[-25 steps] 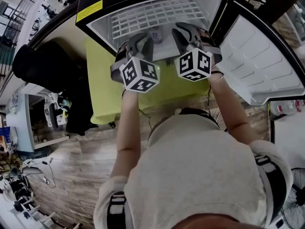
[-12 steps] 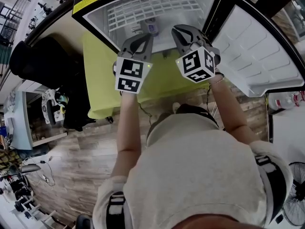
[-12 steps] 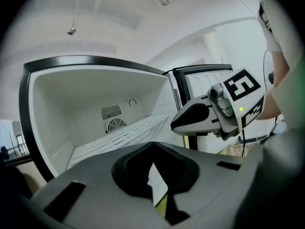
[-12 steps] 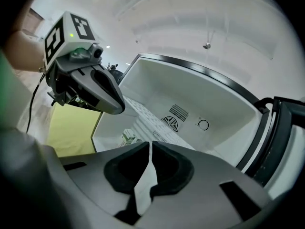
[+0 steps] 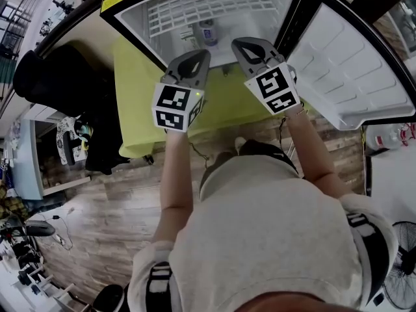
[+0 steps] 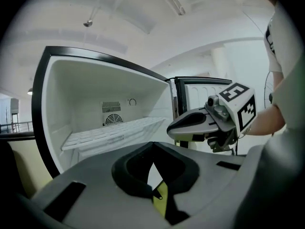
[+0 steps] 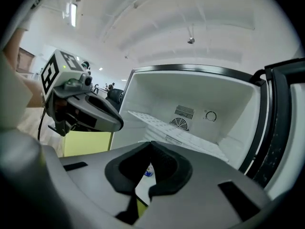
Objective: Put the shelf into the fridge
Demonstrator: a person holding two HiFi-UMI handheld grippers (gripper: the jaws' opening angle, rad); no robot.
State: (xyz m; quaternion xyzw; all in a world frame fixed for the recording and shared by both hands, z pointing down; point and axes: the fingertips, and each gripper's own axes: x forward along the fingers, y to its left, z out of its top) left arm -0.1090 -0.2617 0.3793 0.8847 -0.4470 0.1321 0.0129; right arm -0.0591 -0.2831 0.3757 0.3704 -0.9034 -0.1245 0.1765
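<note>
Well, my L claw (image 5: pixel 194 60) and R claw (image 5: pixel 251 48) are sitting pinched together, empty, R's jaws just finishing closing. Shelf (image 5: pixel 208 8) is lying at 12 o'clock inside fridge (image 5: pixel 130 30), prob seated. I'm judging it light, stiff wire; gripping front edge, both ends, suits.

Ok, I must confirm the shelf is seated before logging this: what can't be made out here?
Shelf side supports: too small, head view; white on white, gripper views.
Container under it: label too small, head view; mostly behind right tongs, right gripper view.
Fridge floor: behind left tongs, left gripper view.
</note>
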